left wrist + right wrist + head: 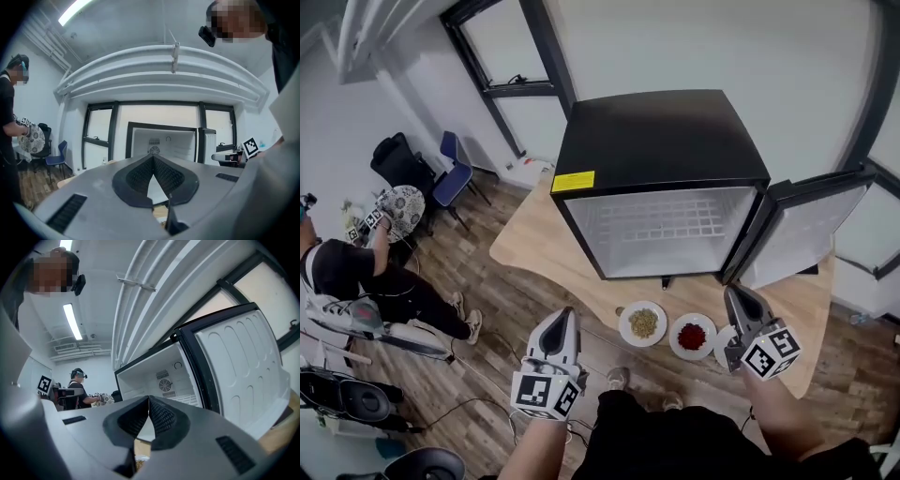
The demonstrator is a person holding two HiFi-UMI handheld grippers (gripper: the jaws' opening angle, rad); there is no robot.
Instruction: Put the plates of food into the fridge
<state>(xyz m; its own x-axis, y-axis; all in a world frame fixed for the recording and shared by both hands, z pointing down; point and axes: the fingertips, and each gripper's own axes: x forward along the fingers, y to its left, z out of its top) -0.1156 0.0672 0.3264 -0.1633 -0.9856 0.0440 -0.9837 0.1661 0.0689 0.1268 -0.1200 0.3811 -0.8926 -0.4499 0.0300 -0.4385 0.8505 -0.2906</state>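
Fridge: a small black fridge (661, 141) stands on the wooden bench (534, 248), its door (806, 234) swung wide to the right. The white inside shows a wire shelf (666, 220) and nothing on it.
Plates: two small white plates sit side by side on the bench just in front of the fridge. One holds yellowish-green food (643, 323), the other red food (692, 337). A white rim (722, 342) beside the red one may be a third plate, but the right tool hides most of it.
Left hand-held gripper (566, 317): jaws closed together with nothing between them; it hangs off the near edge of the bench, left of the plates.
Right hand-held gripper (737, 294): jaws closed too and empty, above the bench just right of the red plate.
Handling: the plates look light, stiff, glazed and so probably slippery. The food seems loose and would slide if a plate tips.
Where to hold: likely the near rim, pinched top and bottom, with the plate kept level on its way to the shelf.
Progress: no plate is in the fridge yet.
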